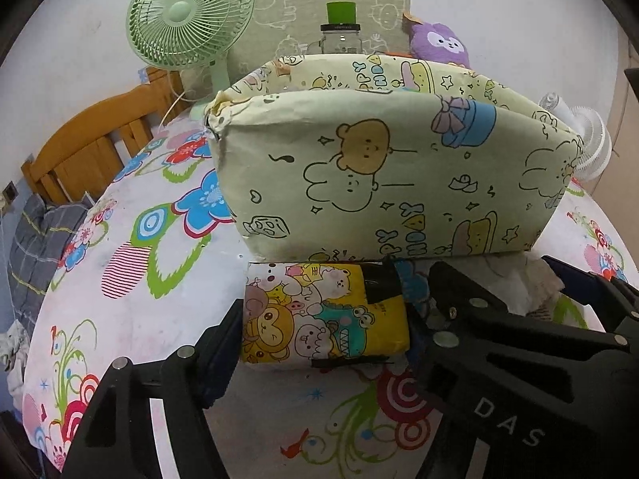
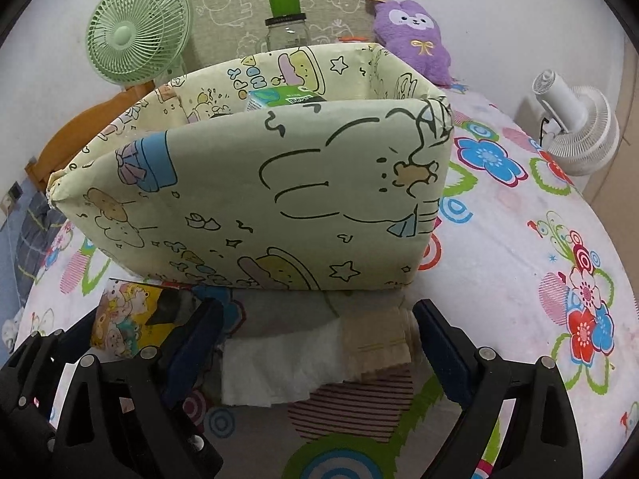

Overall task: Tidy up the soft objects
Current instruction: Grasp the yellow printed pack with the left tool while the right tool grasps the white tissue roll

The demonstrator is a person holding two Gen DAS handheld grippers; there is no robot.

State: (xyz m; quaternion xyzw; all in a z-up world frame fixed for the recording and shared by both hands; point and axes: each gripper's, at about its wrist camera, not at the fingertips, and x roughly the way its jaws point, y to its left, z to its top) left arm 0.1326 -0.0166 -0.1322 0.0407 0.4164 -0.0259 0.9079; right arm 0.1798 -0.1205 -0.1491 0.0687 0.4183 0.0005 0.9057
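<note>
A yellow cartoon-printed soft pack [image 1: 323,315] lies on the flowered bedsheet, right in front of a pale green cartoon-print fabric box [image 1: 379,167]. My left gripper [image 1: 325,311] is shut on this pack, one pad against each end. In the right wrist view the same pack [image 2: 131,319] shows at the lower left. A folded white and beige cloth [image 2: 303,363] lies before the box [image 2: 259,199]. My right gripper [image 2: 319,319] straddles it, open, with the pads just outside its edges. A green packet [image 2: 283,97] stands inside the box.
Behind the box are a green fan [image 1: 187,16], a glass jar with a green lid [image 1: 341,32], a purple plush [image 2: 415,36] and a patterned cushion [image 2: 239,0]. A white fan [image 2: 579,127] stands at the right. A wooden headboard [image 1: 88,147] borders the bed at the left.
</note>
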